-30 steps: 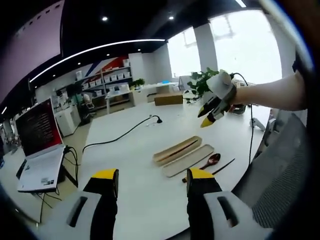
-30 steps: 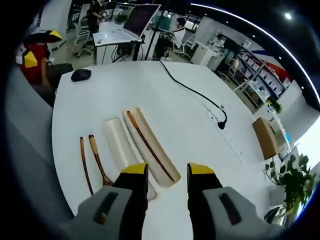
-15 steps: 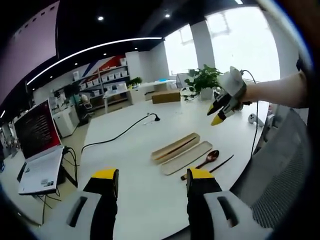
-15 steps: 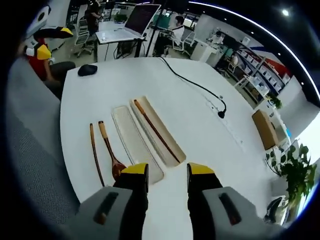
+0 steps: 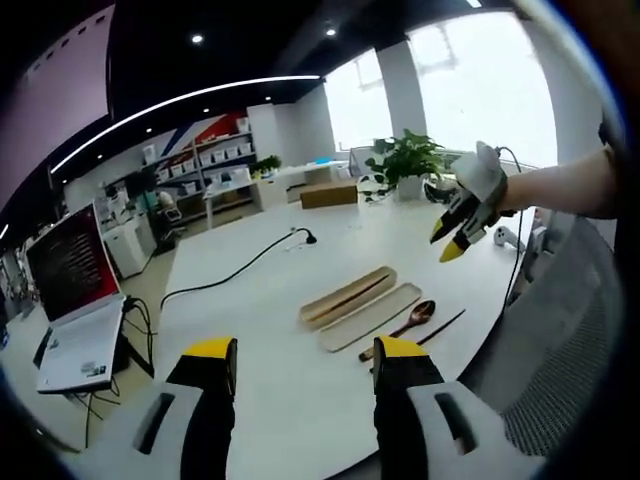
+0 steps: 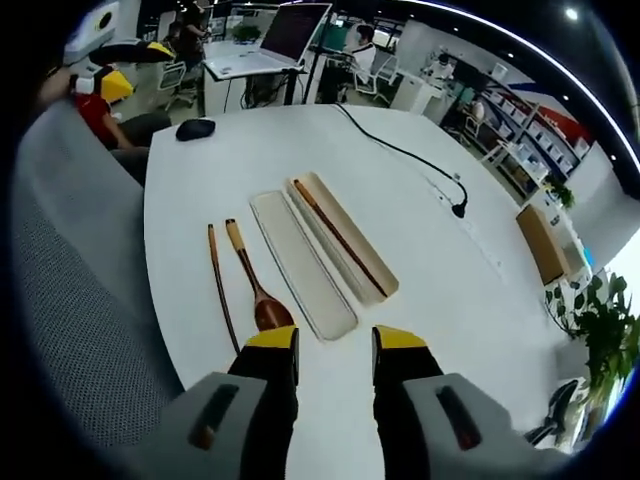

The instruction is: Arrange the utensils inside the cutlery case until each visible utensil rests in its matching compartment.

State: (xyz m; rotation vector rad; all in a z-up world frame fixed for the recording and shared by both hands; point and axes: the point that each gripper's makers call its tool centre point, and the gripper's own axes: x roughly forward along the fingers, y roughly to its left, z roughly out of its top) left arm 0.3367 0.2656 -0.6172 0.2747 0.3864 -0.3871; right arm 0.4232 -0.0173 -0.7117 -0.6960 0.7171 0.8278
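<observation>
A cutlery case lies on the white table (image 6: 440, 300) as two long beige trays side by side. One tray (image 6: 345, 238) (image 5: 349, 292) holds a brown chopstick (image 6: 338, 236). The other tray (image 6: 300, 265) (image 5: 373, 316) is empty. Beside the empty tray, on the table itself, lie a wooden spoon (image 6: 252, 288) (image 5: 412, 319) and a second chopstick (image 6: 220, 290) (image 5: 447, 326). My right gripper (image 6: 335, 342) (image 5: 452, 238) hovers open above the table near the spoon's bowl, holding nothing. My left gripper (image 5: 305, 350) stands open over the table's near edge, well short of the trays.
A black cable (image 6: 400, 150) (image 5: 235, 272) runs across the table. A mouse (image 6: 195, 128) sits near one end, a laptop (image 5: 75, 300) on a side desk. A grey mesh chair (image 6: 70, 290) (image 5: 565, 350) borders the table edge. Far side: cardboard box (image 6: 545, 245) and a plant (image 5: 405, 160).
The right gripper has drawn back and away from the trays, so the spoon and loose chopstick now show fully in its view. The utensils and trays have stayed in place.
</observation>
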